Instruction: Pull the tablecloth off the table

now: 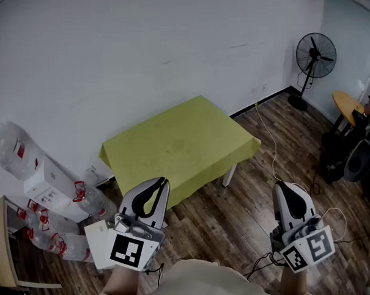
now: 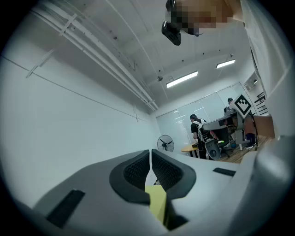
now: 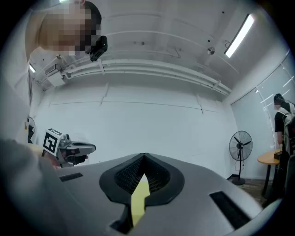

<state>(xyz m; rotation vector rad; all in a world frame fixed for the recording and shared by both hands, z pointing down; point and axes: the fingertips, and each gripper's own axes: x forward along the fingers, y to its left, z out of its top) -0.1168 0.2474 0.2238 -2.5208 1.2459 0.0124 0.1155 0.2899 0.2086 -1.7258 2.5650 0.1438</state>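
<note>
Tablecloth [image 1: 179, 144]: yellow-green, plain. Floor [image 1: 237, 218]: dk brown wood grain. Wall [image 1: 138, 48]: white. Fan [image 1: 315, 55]: blk. Left gripper [image 1: 164, 181], right gripper [image 1: 281, 186]: grey/white, blk pads [image 2: 138, 170], b/w square markers [image 1: 128, 250]. Bottles [image 1: 10, 145]: clear, red labels.

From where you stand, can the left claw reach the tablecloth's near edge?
Probably not yet: the left claw hangs shut, short of the tablecloth; bare floor leaves the approach free.

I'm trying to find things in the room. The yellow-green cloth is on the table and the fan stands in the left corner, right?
Not quite. The cloth is on the table, but the fan stands in the right corner, not the left. The head view shows it.
</note>
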